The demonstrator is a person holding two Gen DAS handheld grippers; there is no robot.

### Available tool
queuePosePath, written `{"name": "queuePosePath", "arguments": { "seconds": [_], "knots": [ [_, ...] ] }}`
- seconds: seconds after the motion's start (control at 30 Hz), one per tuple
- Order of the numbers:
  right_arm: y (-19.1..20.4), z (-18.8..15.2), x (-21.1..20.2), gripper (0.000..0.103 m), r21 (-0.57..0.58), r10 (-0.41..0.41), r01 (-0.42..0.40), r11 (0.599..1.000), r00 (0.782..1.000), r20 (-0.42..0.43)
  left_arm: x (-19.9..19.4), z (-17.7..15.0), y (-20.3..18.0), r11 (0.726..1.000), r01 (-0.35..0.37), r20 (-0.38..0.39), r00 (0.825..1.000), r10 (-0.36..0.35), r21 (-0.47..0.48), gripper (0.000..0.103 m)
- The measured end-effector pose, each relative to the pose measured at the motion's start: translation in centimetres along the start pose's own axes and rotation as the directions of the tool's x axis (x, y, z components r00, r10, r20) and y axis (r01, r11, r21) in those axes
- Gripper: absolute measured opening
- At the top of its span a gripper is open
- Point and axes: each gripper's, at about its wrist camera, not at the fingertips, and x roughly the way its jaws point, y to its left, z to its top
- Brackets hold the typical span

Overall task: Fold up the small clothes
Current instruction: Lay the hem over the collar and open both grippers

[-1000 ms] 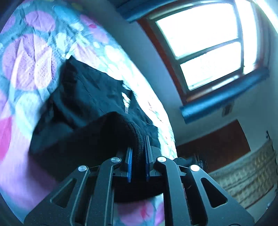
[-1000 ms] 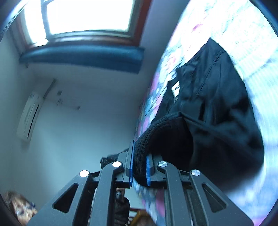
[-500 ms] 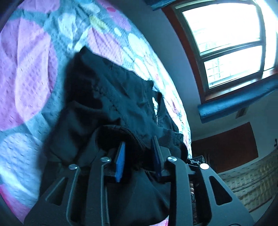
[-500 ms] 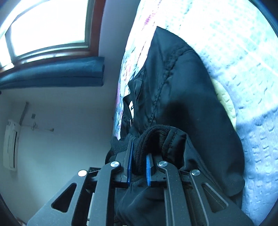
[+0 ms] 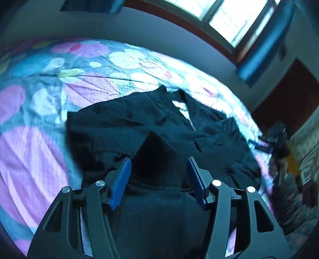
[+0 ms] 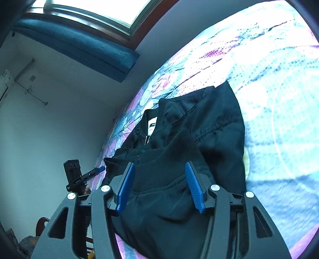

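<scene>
- Since a second ago, both of my grippers have let go: each was pinched on the jacket's ribbed hem, and now each stands spread wide with the cloth loose between its fingers.
- My left gripper (image 5: 158, 178) has its blue pads (image 5: 120, 182) well apart; the ribbed hem (image 5: 159, 165) bunches up between them at 6 o'clock of the left view, gripped by neither pad.
- My right gripper (image 6: 160, 186) is equally wide open, with the folded-up hem lying between its fingers and nothing held.
- I see the black jacket (image 5: 139, 123) lying on the flowered bedspread (image 5: 35, 149), its bottom part folded up over the body, collar toward 12 o'clock, zipper (image 5: 191, 124) and white label (image 6: 152, 125) showing at the neck.
- From the left view, my other gripper appears at 3 o'clock, off the jacket's edge; from the right view, its partner sits at 8 o'clock.
- Behind the bed, at 1 o'clock of the left view, is a window (image 5: 229, 18).
</scene>
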Motion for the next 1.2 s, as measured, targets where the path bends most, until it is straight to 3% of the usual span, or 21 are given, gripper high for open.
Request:
{"name": "queuePosePath", "arguments": {
  "seconds": [0.13,0.5,0.53,0.6,0.67,0.87,1.07,1.2],
  "knots": [
    [-0.6,1.3,1.3,0.053,-0.052,-0.032,0.031,0.998,0.999,-0.018,2.1,0.8,-0.4,0.994,-0.054,-0.049,0.997,0.059,0.092,0.056],
    [-0.6,2.7,4.3,0.053,-0.151,-0.065,0.052,0.987,0.994,-0.084,3.1,1.1,-0.4,0.991,-0.073,-0.069,0.994,0.081,0.115,0.049],
    [-0.3,2.6,4.5,0.051,-0.174,-0.09,0.074,0.982,0.993,-0.082,3.3,1.1,-0.5,0.989,-0.088,-0.07,0.993,0.097,0.122,0.044],
    [0.2,2.4,4.7,0.028,-0.208,-0.155,0.136,0.969,0.985,-0.077,3.6,1.0,-0.5,0.981,-0.137,-0.073,0.986,0.147,0.136,0.032],
    [0.3,2.2,4.7,0.014,-0.229,-0.218,0.198,0.953,0.974,-0.066,3.8,0.8,-0.4,0.976,-0.166,-0.079,0.981,0.178,0.144,0.019],
    [1.8,1.1,3.1,0.009,-0.255,-0.279,0.273,0.928,0.96,0.011,2.7,-0.1,-2.3,0.945,-0.251,-0.005,0.966,0.258,0.211,0.01],
    [5.1,1.1,0.7,0.009,-0.283,-0.267,0.291,0.914,0.956,0.121,0.0,0.8,-3.6,0.942,-0.289,0.089,0.957,0.278,0.168,0.01],
    [6.9,2.9,-0.1,0.009,-0.297,-0.253,0.298,0.907,0.951,0.18,-1.2,3.4,-4.0,0.935,-0.326,0.158,0.939,0.305,0.137,0.01]
  ]
}}
